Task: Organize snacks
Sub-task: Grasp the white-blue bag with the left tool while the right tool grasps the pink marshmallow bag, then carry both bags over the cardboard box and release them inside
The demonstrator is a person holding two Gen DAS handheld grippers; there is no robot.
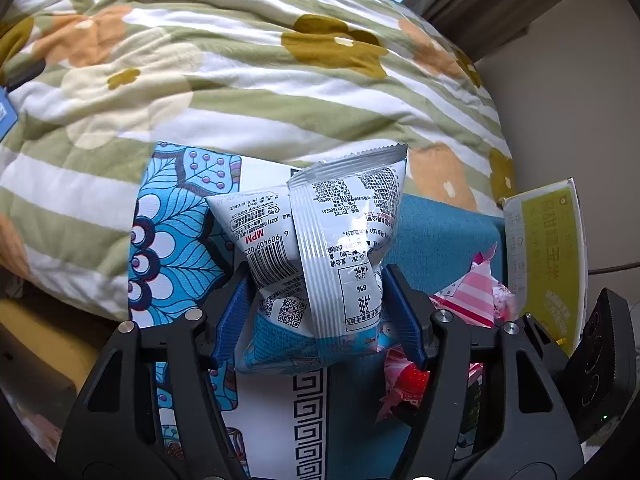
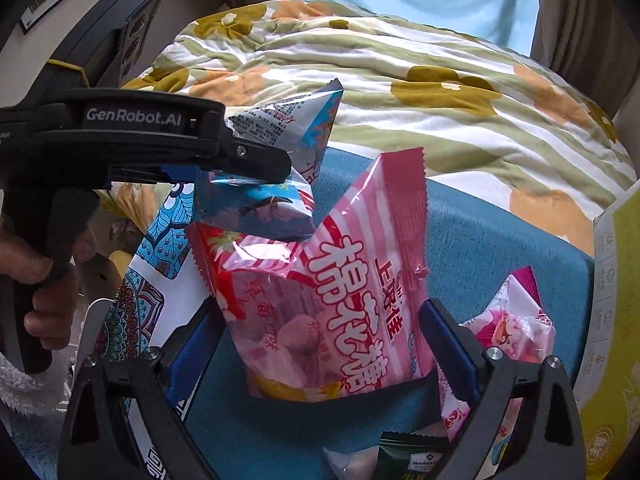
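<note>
My left gripper is shut on a white and blue snack bag, held back side up above the patterned cloth. In the right wrist view the same left gripper holds that blue bag just above a pink marshmallow bag. My right gripper has its blue pads on both sides of the pink marshmallow bag and holds it upright over the teal surface. A smaller pink snack bag lies to its right. Pink bags also show in the left wrist view.
A striped flowered quilt fills the back. A yellow-green box stands at the right edge, also in the right wrist view. A blue patterned cloth and teal surface lie below. A dark green packet lies near.
</note>
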